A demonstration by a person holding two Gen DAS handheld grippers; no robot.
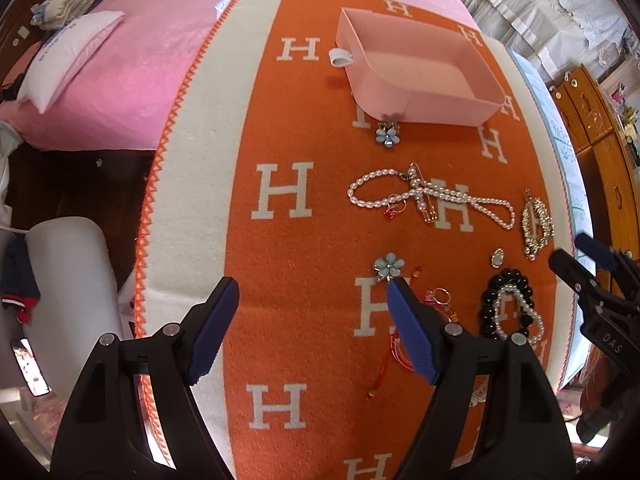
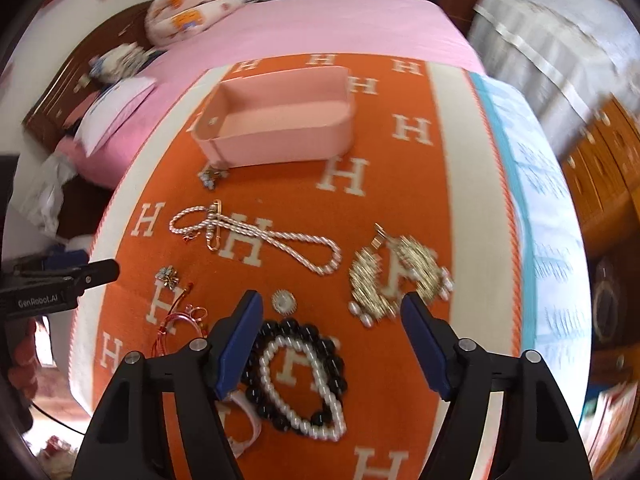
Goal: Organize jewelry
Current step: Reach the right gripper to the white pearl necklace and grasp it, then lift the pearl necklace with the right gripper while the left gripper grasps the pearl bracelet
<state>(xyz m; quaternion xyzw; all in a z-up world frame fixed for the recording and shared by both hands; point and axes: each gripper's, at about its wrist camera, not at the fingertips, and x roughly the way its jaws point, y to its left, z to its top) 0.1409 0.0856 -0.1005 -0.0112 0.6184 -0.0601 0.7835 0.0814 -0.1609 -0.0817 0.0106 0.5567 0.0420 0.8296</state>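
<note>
A pink open box (image 1: 420,68) (image 2: 276,120) stands at the far side of an orange H-patterned blanket (image 1: 296,248). Jewelry lies spread in front of it: a blue flower clip (image 1: 387,136) by the box, a pearl necklace (image 1: 432,196) (image 2: 256,236), a gold ornament (image 1: 536,228) (image 2: 396,276), a second blue flower clip (image 1: 389,266) (image 2: 168,276), a black bead bracelet (image 1: 506,304) (image 2: 296,372) around a pearl bracelet (image 2: 304,388), and red string pieces (image 1: 400,344). My left gripper (image 1: 312,284) is open and empty. My right gripper (image 2: 332,300) is open above the bracelets.
A small round brooch (image 2: 283,302) lies beyond the bracelets. A white ring-like piece (image 1: 340,56) sits left of the box. A pink bed (image 1: 160,40) with pillows lies behind. Wooden cabinets (image 1: 600,152) stand at the right.
</note>
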